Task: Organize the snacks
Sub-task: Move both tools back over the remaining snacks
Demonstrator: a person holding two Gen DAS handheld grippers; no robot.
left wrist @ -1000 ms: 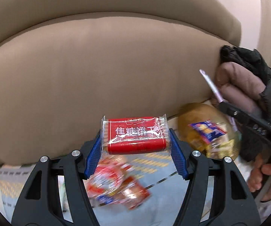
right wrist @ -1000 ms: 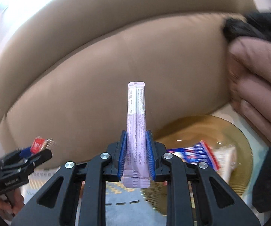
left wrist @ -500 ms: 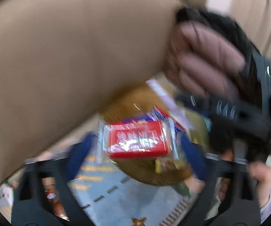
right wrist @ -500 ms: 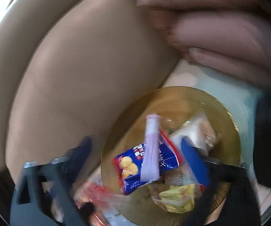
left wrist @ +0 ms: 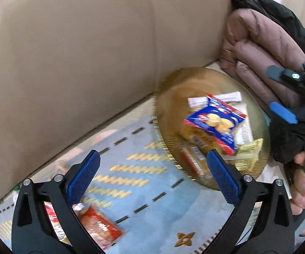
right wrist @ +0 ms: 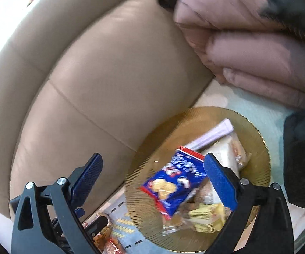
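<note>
Two grippers, both spread wide and empty: left gripper (left wrist: 151, 174) over the blue mat (left wrist: 152, 203), right gripper (right wrist: 152, 182) above the near edge of the amber plate (right wrist: 256, 182). Plate sits on the mat against the sofa back (left wrist: 88, 53), pink jacket (left wrist: 262, 50) just beside it. On the plate: blue cookie bag (right wrist: 173, 182) on top, lilac stick pack (right wrist: 213, 134) tucked under its far end, yellow packets (right wrist: 207, 216) at the near rim, a clear-wrapped red bar (left wrist: 191, 158) toward the left rim, partly hidden by a left pad. More red snacks (left wrist: 101, 226) lie loose on the mat near the left gripper. Judgement: pile is heaped and slick; the cookie bag rides high and tilted, so a nudge from a pad, or another pack dropped on top, could slide it off the rim. Plate rests on soft cushion, may tip if pressed at its edge. Loose foil wrappers may squirt from a pinch.
</note>
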